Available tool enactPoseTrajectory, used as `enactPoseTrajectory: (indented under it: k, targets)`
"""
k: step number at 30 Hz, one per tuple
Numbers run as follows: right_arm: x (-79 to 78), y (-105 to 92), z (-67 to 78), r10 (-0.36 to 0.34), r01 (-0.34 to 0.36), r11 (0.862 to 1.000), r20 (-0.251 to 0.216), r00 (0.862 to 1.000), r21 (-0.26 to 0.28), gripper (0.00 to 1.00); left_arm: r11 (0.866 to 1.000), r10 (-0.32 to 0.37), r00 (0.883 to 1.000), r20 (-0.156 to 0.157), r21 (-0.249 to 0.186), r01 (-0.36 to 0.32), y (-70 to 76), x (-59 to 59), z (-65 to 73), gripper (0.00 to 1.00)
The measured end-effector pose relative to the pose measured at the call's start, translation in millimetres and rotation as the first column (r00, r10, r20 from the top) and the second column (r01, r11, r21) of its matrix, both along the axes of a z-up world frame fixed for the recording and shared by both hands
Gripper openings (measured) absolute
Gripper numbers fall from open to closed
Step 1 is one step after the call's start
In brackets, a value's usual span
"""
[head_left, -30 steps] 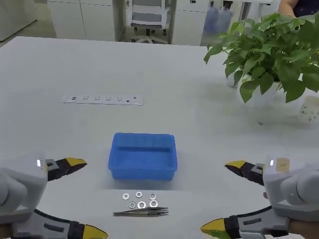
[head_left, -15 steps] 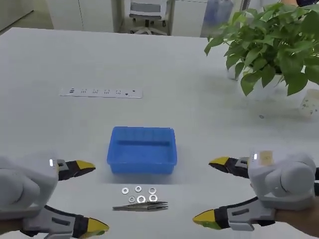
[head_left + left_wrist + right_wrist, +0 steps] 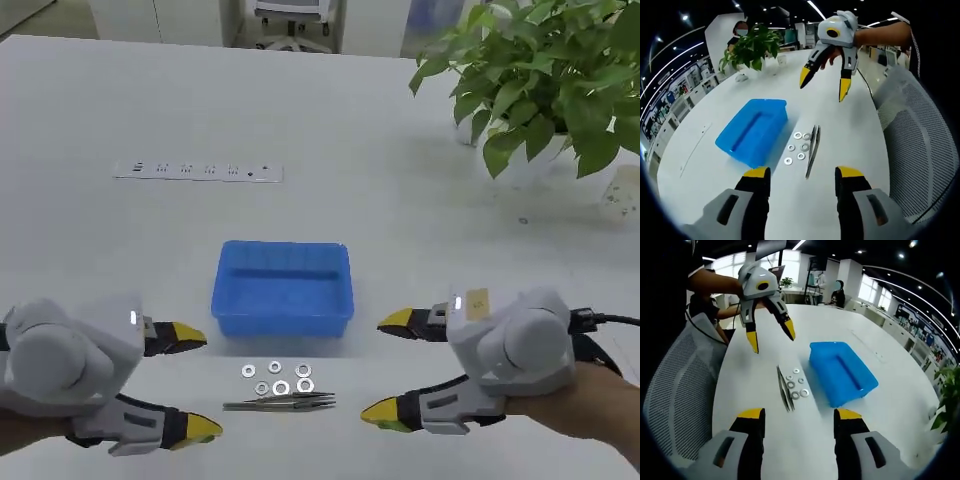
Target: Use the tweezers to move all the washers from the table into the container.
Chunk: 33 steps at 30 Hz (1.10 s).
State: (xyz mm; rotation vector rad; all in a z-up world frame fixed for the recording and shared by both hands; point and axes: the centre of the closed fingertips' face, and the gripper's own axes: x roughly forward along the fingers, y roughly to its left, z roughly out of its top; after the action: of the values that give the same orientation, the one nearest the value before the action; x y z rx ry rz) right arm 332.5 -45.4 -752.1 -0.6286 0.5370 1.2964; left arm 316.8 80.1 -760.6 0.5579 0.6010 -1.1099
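Now | my left gripper wide open, empty, lower left of head view | my right gripper wide open, empty, lower right | tweezers flat on table, lower centre, just below washers | blue container just above them, centre.

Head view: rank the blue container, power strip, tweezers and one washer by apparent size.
1. Blue container, largest by area.
2. Power strip: longer but thin, and farther off, so its rank is unsure.
3. Tweezers.
4. Washer, smallest.
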Motion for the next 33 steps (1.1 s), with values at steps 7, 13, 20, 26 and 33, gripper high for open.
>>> enactPoseTrajectory:
  k: [7,13,20,26,33]
  targets:
    - [-5.8,13.4,-12.0,0.087,-0.087,0.995,0.000,0.996,-0.046,0.43,0.998,-0.041,0.999,-0.017,0.040,0.042,-3.6,0.7,-16.1,0.44]
    - [-6.7,23.5,-21.0,0.146,-0.145,0.986,0.007,0.989,-0.086,0.35,0.995,-0.075,0.997,-0.028,0.071,0.077,-7.3,2.1,-27.0,0.35]
    - [-7.3,37.7,-29.7,0.206,-0.204,0.973,0.004,0.979,-0.107,0.29,0.991,-0.089,0.994,-0.056,0.098,0.095,-9.9,1.7,-37.2,0.29]
    - [-8.9,49.4,-39.5,0.267,-0.265,0.954,-0.004,0.964,-0.142,0.26,0.986,-0.096,0.993,-0.065,0.130,0.104,-8.0,4.3,-44.7,0.25]
    - [-10.4,59.5,-49.8,0.303,-0.303,0.938,-0.021,0.953,-0.168,0.20,0.983,-0.097,0.992,-0.085,0.145,0.109,-9.0,6.2,-49.7,0.19]
